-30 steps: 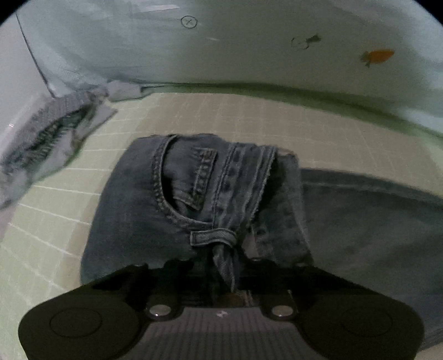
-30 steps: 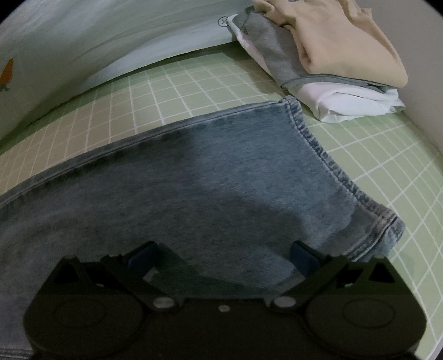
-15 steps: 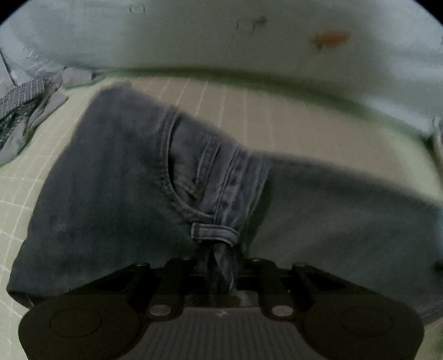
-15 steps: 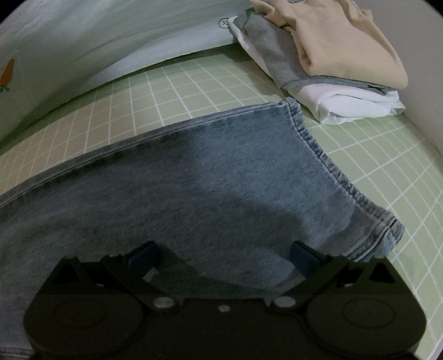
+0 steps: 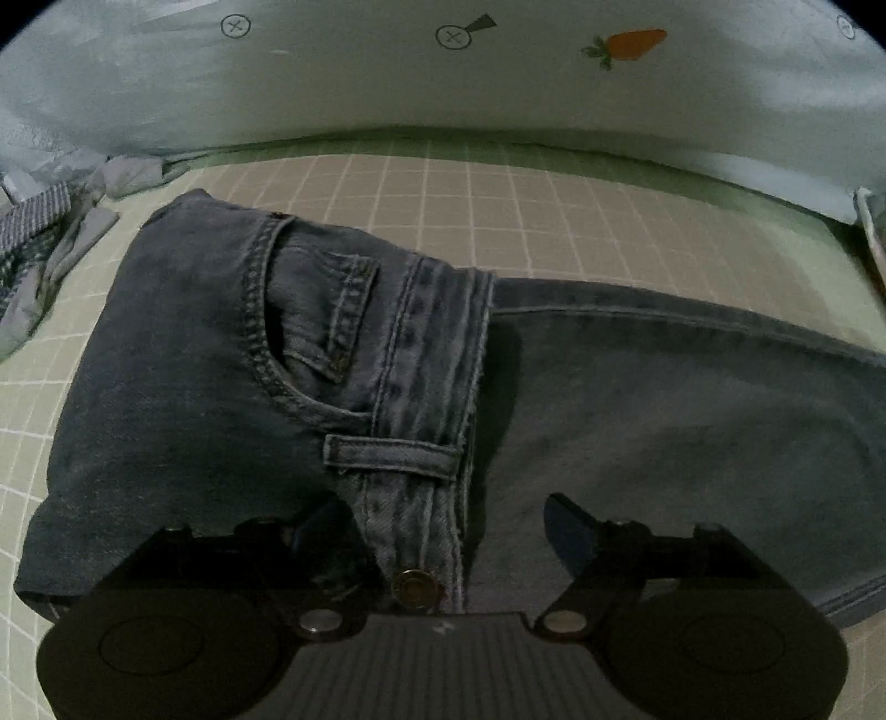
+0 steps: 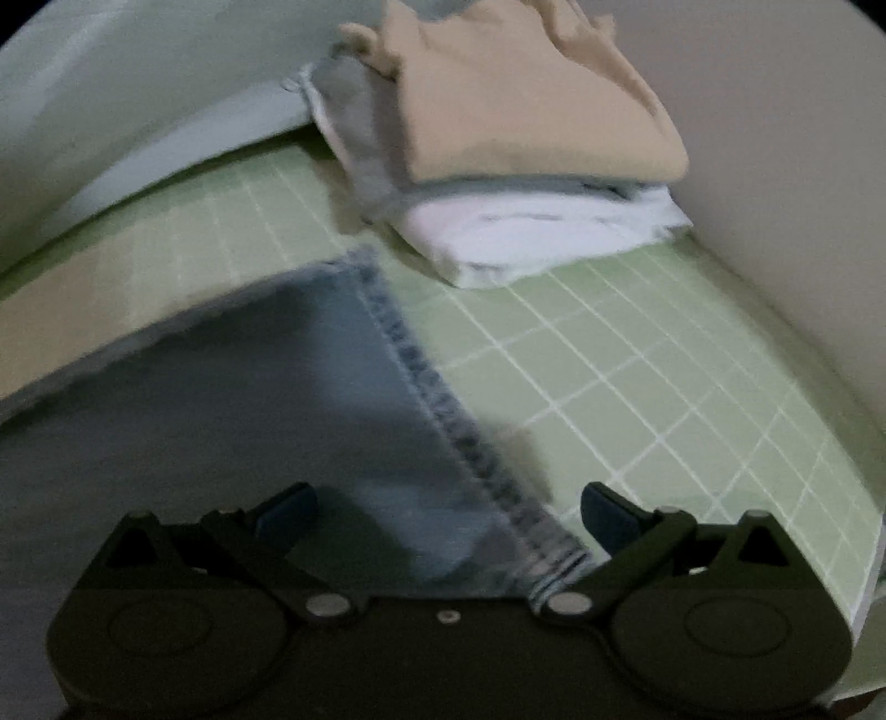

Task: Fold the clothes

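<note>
A pair of blue jeans [image 5: 183,387] lies on the green grid mat [image 5: 498,210], its waist part folded over onto the leg [image 5: 692,399]. My left gripper [image 5: 448,531] is open over the waistband [image 5: 421,498], whose metal button [image 5: 412,587] sits between the spread fingers. In the right wrist view the leg end [image 6: 310,387] with its stitched hem [image 6: 443,410] lies flat. My right gripper [image 6: 448,509] is open, with the hem corner between its fingers.
A stack of folded clothes [image 6: 526,166], beige on top of grey and white, sits at the mat's far right by the wall. A crumpled grey garment [image 5: 39,260] lies at far left. A pale sheet with a carrot print [image 5: 631,44] borders the back.
My left gripper has let go of the waistband and opened; the folded waist now rests on the leg. My right gripper has moved right, to the hem corner.
</note>
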